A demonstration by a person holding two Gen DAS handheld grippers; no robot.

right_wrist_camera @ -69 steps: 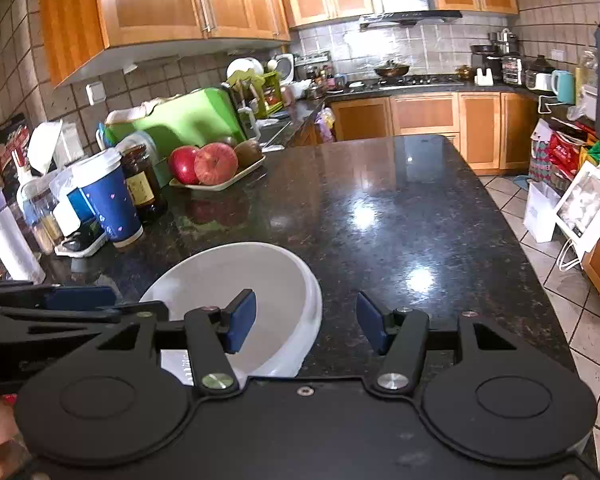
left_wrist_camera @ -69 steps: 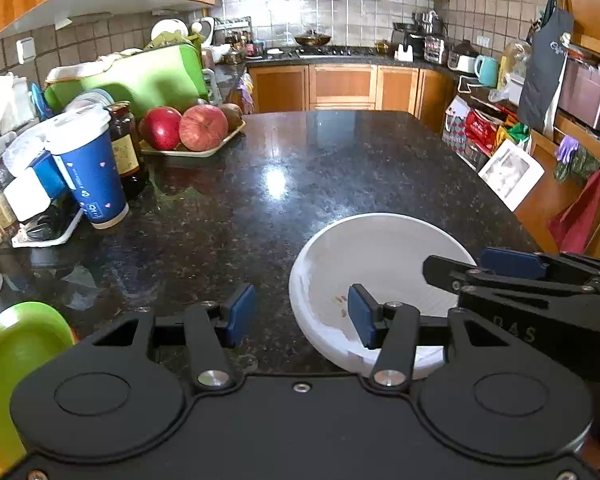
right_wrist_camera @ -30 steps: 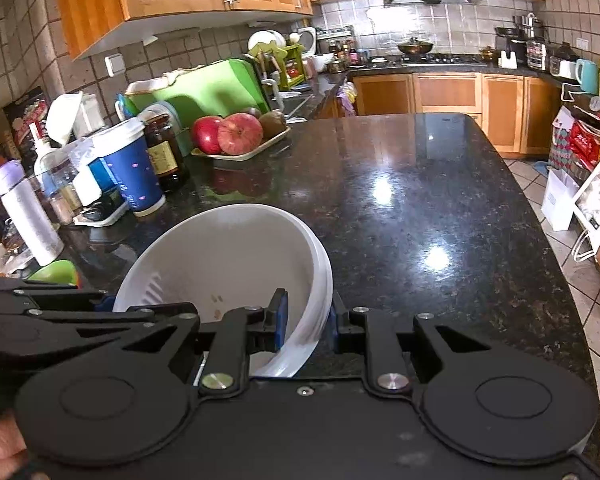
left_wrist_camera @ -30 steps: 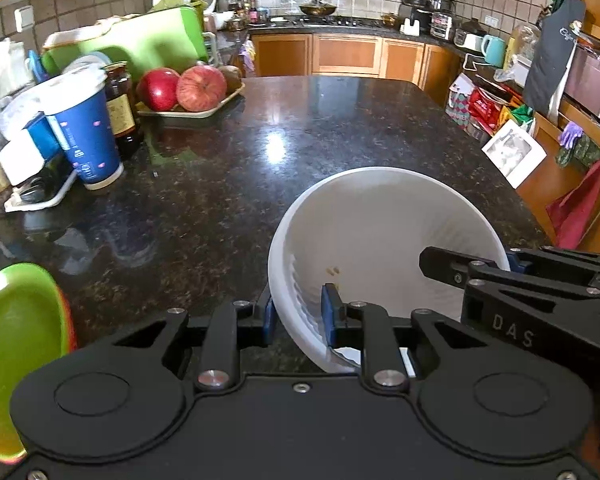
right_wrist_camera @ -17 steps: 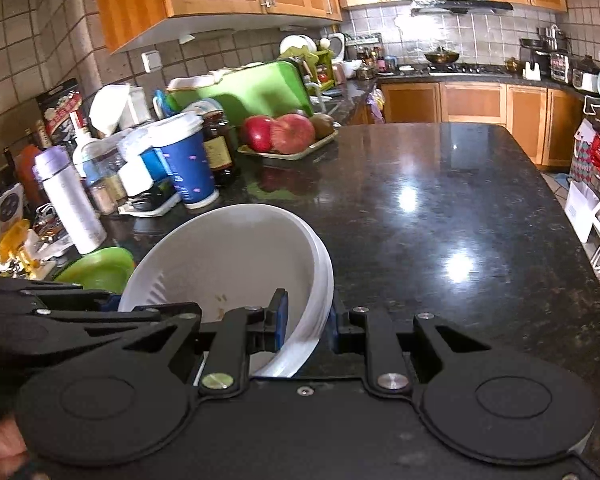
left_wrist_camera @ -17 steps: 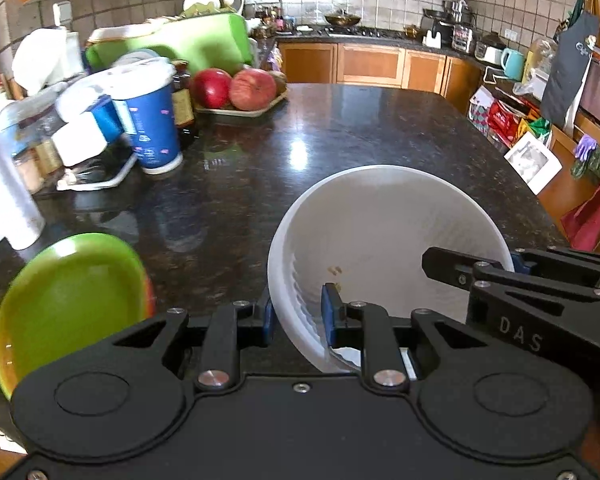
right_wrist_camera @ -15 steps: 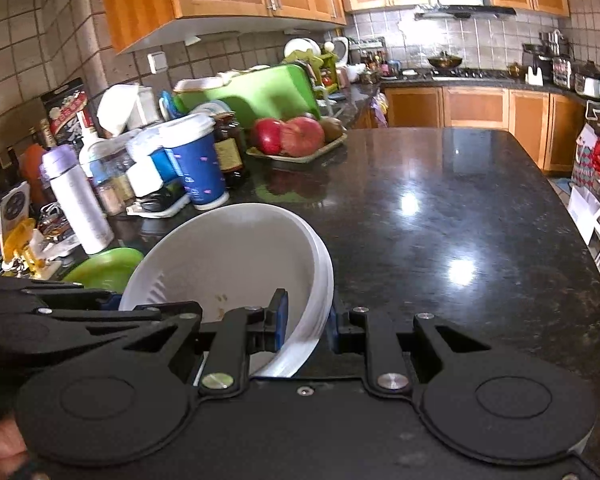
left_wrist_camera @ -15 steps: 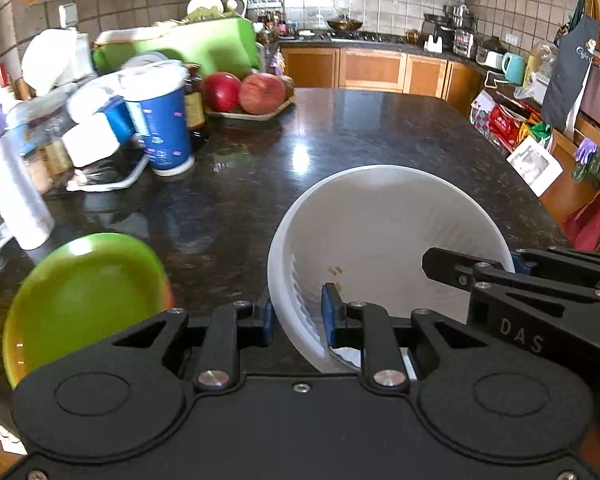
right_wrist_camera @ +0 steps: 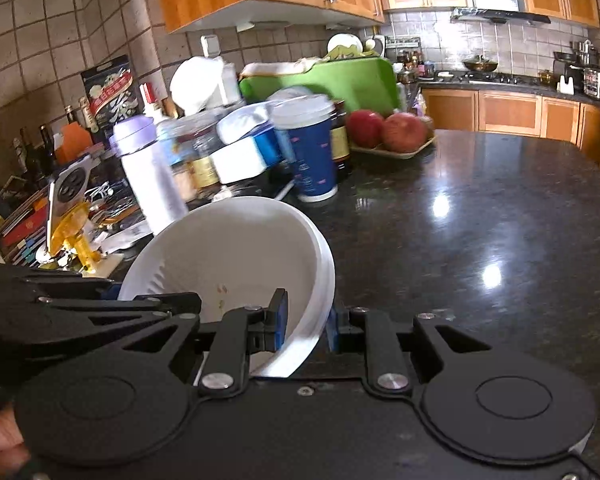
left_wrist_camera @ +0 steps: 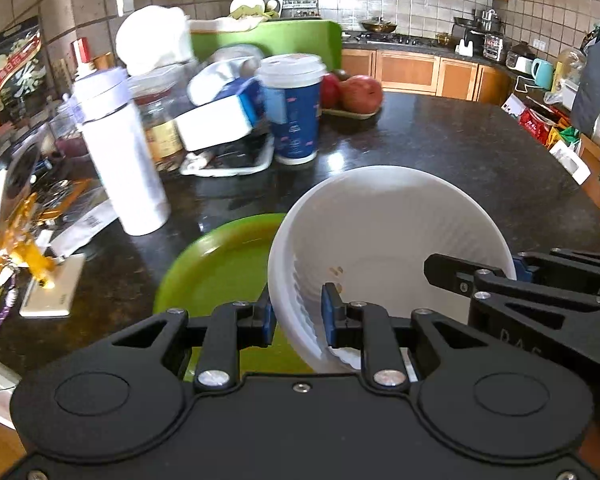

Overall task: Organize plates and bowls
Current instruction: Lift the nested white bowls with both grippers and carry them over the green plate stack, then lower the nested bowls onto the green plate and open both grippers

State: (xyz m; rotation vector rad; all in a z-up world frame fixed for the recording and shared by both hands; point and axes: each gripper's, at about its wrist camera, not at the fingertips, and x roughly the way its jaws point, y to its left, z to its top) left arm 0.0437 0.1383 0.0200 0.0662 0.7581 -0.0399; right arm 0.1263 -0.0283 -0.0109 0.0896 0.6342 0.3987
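Dark granite counter (left_wrist_camera: 440, 140) runs far into a kitchen of wooden cabinets, its left side crowded with a white bottle (left_wrist_camera: 120, 152), a blue paper cup (left_wrist_camera: 294, 112) and apples. Both grippers carry one white bowl (left_wrist_camera: 384, 232) above the near counter: the left gripper (left_wrist_camera: 296, 318) is clamped on its near-left rim, the right gripper (right_wrist_camera: 304, 326) clamped on its near-right rim. A green plate (left_wrist_camera: 220, 268) lies just below and left of the bowl. Judging by this, the bowl should be kept level, centred over the plate, and lowered with both grips equal. Both grippers point forward and downward, side by side.
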